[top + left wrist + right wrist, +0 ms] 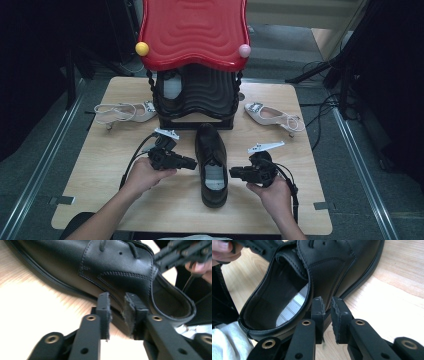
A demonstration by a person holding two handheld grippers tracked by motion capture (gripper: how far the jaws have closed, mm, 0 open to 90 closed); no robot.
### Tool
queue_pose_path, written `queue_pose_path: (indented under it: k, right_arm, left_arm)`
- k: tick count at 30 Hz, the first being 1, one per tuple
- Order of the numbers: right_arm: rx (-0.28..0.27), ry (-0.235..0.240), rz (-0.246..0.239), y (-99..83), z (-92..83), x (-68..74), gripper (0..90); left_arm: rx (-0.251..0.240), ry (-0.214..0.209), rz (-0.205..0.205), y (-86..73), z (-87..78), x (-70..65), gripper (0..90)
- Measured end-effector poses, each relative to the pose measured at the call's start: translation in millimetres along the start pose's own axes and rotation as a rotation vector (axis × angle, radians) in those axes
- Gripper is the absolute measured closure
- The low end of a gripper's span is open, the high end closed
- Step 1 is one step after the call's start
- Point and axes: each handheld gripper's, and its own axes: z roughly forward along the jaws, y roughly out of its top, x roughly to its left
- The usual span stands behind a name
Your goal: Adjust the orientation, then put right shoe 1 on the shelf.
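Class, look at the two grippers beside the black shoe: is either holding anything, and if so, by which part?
Nothing is held. The left gripper and right gripper stand slightly open beside the black lace-up shoe, with nothing between their jaws.

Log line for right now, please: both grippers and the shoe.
left gripper: open, at black shoe left side | right gripper: open, at its right side | shoe: flat on table, not held

Dim surroundings, bright glare on tabletop, close-ups soft.
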Motion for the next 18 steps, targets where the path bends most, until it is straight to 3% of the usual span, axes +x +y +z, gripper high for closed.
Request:
queue_pose_path:
  k: [5,7,11,13,18]
  right_arm:
    - [-0.018,0.022,0.031,4.0,-3.5,0.3,77.2]
    - [-0.027,0.030,0.041,7.0,-6.3,1.0,72.3]
    - [-0.034,0.042,0.079,14.3,-10.7,2.5,70.7]
    - [-0.027,0.041,0.082,17.8,-11.1,4.7,69.2]
    - [-0.023,0.050,0.092,29.3,-13.1,15.5,69.2]
  left_arm:
    - [-0.007,-0.023,-0.003,4.1,-9.4,-2.1,59.7]
    - [-0.009,-0.019,0.009,7.4,-15.5,-3.4,58.3]
    - [-0.031,-0.014,0.019,14.5,-28.6,-3.9,56.3]
    - [-0.043,-0.021,0.005,21.1,-35.7,-2.6,55.7]
    - [-0.068,0.015,0.031,39.9,-52.9,-4.9,55.2]
